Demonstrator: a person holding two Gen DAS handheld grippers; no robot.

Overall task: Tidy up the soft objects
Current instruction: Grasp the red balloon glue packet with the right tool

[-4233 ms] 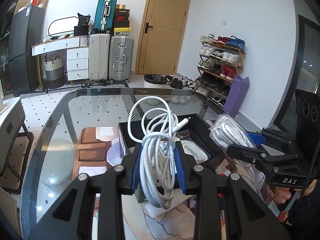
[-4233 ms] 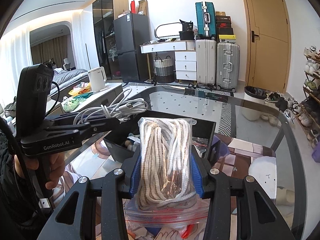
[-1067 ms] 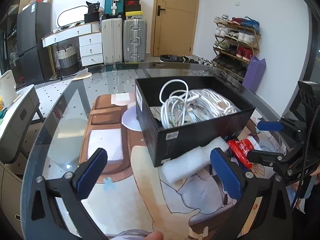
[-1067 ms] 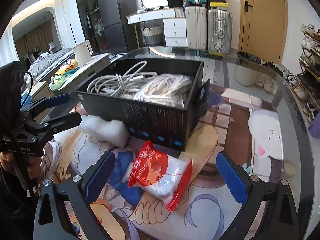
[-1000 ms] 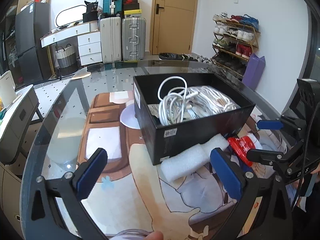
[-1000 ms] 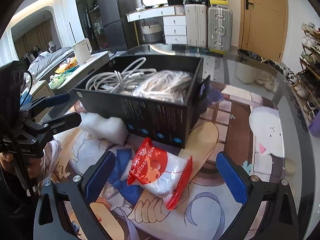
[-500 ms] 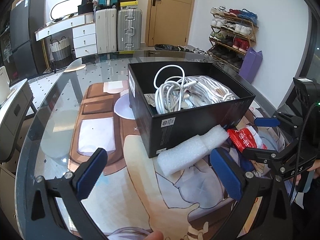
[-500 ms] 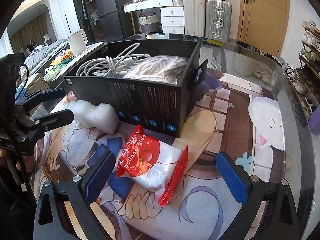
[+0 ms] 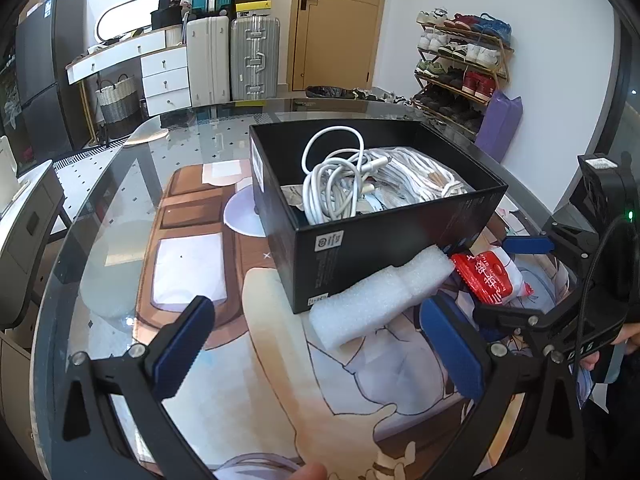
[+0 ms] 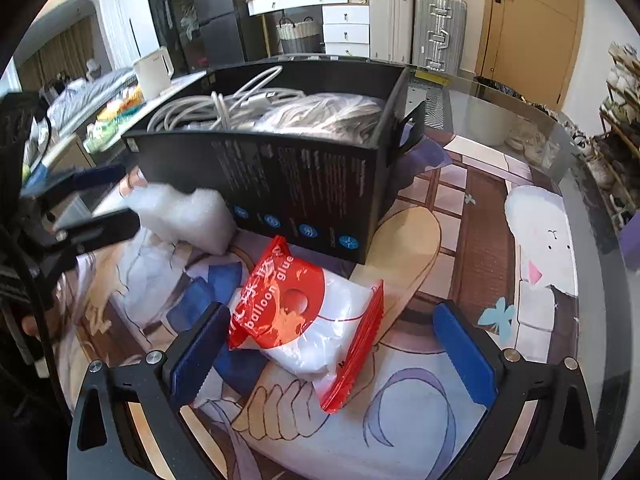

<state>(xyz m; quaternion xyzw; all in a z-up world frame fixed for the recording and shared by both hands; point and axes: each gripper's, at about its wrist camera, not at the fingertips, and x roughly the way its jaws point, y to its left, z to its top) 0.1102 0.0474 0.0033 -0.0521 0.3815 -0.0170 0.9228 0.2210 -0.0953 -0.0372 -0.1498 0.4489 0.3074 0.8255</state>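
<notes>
Black box [image 9: 384,240] on glass table [image 9: 120,184], holding cables [image 9: 332,184] and bagged rope [image 10: 324,114]. Foam [image 9: 380,296] and glue bag [image 10: 308,316] lie against its front wall. Left gripper [image 9: 316,344] and right gripper [image 10: 328,350]: both spread wide, empty.

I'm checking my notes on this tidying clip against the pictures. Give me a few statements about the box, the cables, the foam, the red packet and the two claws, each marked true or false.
1. The white cable lies inside the black box. True.
2. The foam piece is inside the box. False: it lies on the table against the box's outer wall.
3. The left claw is shut on the foam. False: it is open and holds nothing.
4. The red balloon glue packet lies on the table in front of the box. True.
5. The right claw is open, with the packet ahead between its fingers. True.
</notes>
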